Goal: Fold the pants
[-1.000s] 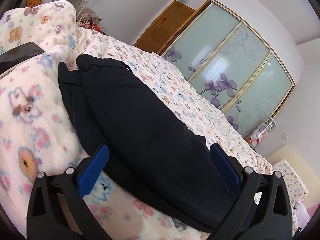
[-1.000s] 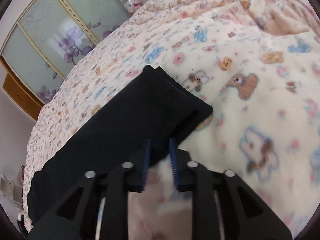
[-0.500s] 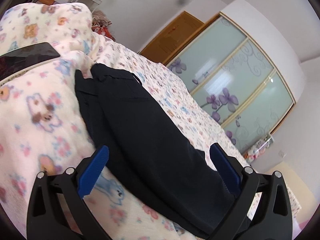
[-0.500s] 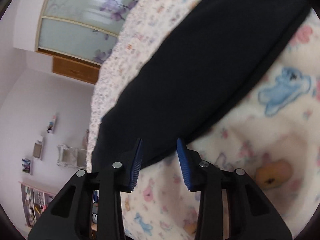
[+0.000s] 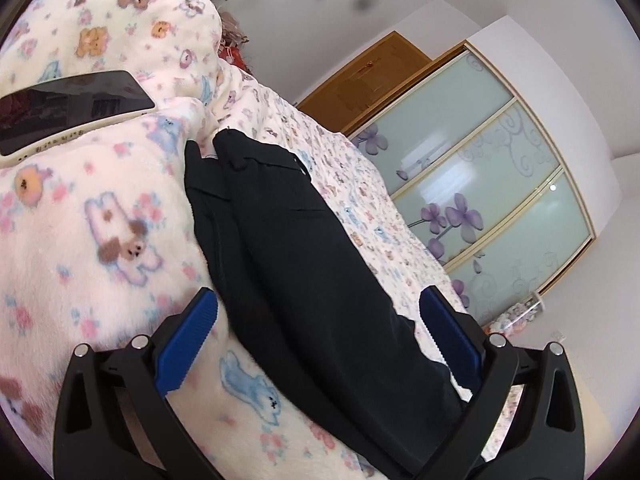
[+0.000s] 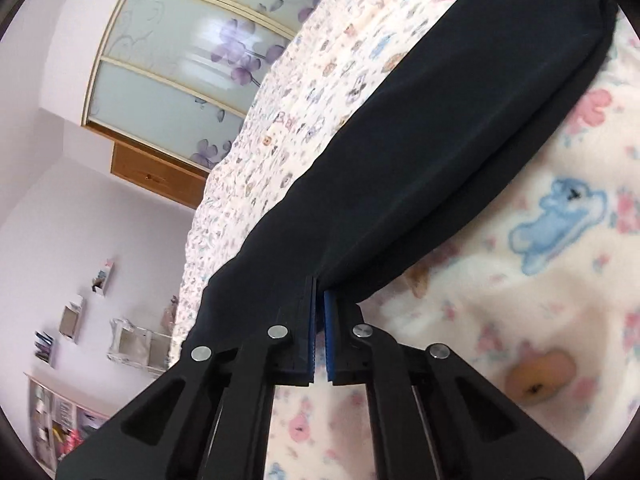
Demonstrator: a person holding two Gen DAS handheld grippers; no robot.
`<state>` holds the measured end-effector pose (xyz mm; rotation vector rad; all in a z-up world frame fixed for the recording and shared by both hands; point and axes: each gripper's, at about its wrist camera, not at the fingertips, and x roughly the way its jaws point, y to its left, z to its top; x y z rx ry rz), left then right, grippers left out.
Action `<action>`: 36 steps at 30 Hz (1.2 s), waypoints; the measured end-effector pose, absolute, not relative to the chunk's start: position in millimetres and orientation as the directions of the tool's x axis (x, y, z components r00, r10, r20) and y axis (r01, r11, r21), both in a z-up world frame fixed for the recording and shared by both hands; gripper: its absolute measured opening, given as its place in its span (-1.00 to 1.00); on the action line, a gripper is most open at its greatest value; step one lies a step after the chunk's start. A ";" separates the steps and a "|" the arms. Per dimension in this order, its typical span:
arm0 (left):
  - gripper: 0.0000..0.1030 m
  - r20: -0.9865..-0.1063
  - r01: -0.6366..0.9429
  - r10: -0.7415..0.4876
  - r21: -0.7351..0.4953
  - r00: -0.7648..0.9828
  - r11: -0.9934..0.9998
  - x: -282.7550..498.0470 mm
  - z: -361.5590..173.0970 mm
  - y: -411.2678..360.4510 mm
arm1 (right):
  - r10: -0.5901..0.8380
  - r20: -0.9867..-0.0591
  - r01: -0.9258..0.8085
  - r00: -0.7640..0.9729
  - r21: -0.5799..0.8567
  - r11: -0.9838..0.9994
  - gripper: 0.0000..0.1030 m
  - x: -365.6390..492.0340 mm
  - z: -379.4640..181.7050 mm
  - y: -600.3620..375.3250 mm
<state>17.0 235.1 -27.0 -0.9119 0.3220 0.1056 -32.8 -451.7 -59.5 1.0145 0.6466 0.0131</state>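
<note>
Dark navy pants (image 5: 300, 260) lie folded lengthwise on a bed, half on a cream fleece blanket (image 5: 100, 240) with bear prints, half on a patterned sheet (image 5: 360, 208). My left gripper (image 5: 319, 295) is open wide and straddles the near end of the pants; its blue pads (image 5: 188, 340) stand clear of the cloth. In the right wrist view the pants (image 6: 440, 120) stretch away to the upper right. My right gripper (image 6: 319, 294) is shut, with the near edge of the pants pinched between its tips.
A phone (image 5: 68, 108) lies face up on the blanket at the far left. Beyond the bed stand a wardrobe with frosted flower-print sliding doors (image 5: 500, 200) and a wooden door (image 5: 372, 76). Wall shelves (image 6: 72, 320) hang at the left.
The right gripper swung from the leg end to the pants' long edge, opened, then closed on that edge. The left gripper rolled and shifted slightly, staying open over the pants.
</note>
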 end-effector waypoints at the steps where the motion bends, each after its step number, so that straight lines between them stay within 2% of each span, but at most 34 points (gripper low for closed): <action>1: 0.97 -0.310 -0.213 -0.065 -0.774 0.948 0.597 17.9 -28.1 238.8 | 0.308 -0.509 0.295 0.804 0.791 0.537 -0.94 -33.5 -69.7 -452.5; 5: 0.96 -0.247 -0.125 -0.175 -0.848 0.953 0.515 21.4 -32.5 260.2 | 0.314 -0.505 0.293 0.804 0.796 0.530 -0.95 -34.7 -90.4 -453.3; 10: 0.96 -0.221 -0.067 -0.305 -0.894 0.926 0.443 38.2 -31.9 275.5 | 0.297 -0.512 0.271 0.806 0.766 0.583 -0.95 -36.7 -86.5 -456.7; 12: 0.96 -0.228 -0.063 -0.338 -0.899 0.913 0.434 46.4 -30.4 280.5 | 0.300 -0.510 0.265 0.806 0.764 0.588 -0.95 -34.7 -85.7 -455.3; 15: 0.96 -0.319 -0.139 -0.382 -0.892 0.868 0.430 67.7 -33.8 287.2 | 0.295 -0.515 0.255 0.805 0.748 0.612 -0.95 -33.5 -85.8 -453.7; 18: 0.96 -0.355 -0.201 -0.430 -0.910 0.830 0.362 90.7 -41.1 297.9 | 0.296 -0.512 0.248 0.806 0.747 0.617 -0.95 -33.2 -86.8 -452.2; 22: 0.96 -0.333 -0.222 -0.472 -0.935 0.816 0.277 114.6 -41.5 309.7 | 0.292 -0.510 0.242 0.809 0.742 0.625 -0.95 -33.2 -86.6 -448.7; 24: 0.81 -0.348 -0.258 -0.472 -0.934 0.810 0.247 124.0 -47.7 314.8 | 0.293 -0.506 0.238 0.811 0.743 0.625 -0.95 -33.5 -87.0 -448.7; 26: 0.13 -0.384 -0.301 -0.449 -0.921 0.807 0.246 121.3 -52.4 314.4 | 0.293 -0.504 0.235 0.813 0.743 0.627 -0.95 -33.3 -87.6 -448.9; 27: -0.07 -0.399 -0.315 -0.442 -0.915 0.804 0.253 119.6 -54.4 313.5 | 0.293 -0.503 0.234 0.813 0.743 0.627 -0.95 -33.3 -87.9 -449.1; 28: -0.54 -0.415 -0.325 -0.435 -0.907 0.800 0.267 118.0 -56.8 314.5 | 0.294 -0.500 0.232 0.815 0.745 0.625 -0.95 -33.3 -88.0 -449.5; 29: -0.80 -0.431 -0.335 -0.427 -0.899 0.795 0.282 116.2 -58.3 315.0 | 0.294 -0.498 0.231 0.816 0.747 0.624 -0.95 -33.4 -88.3 -449.5; 36: -0.84 -0.432 -0.280 -0.327 -0.863 0.841 0.420 86.6 -33.1 304.0 | 0.325 -0.386 0.164 0.864 0.823 0.544 -0.94 -46.1 -74.8 -460.6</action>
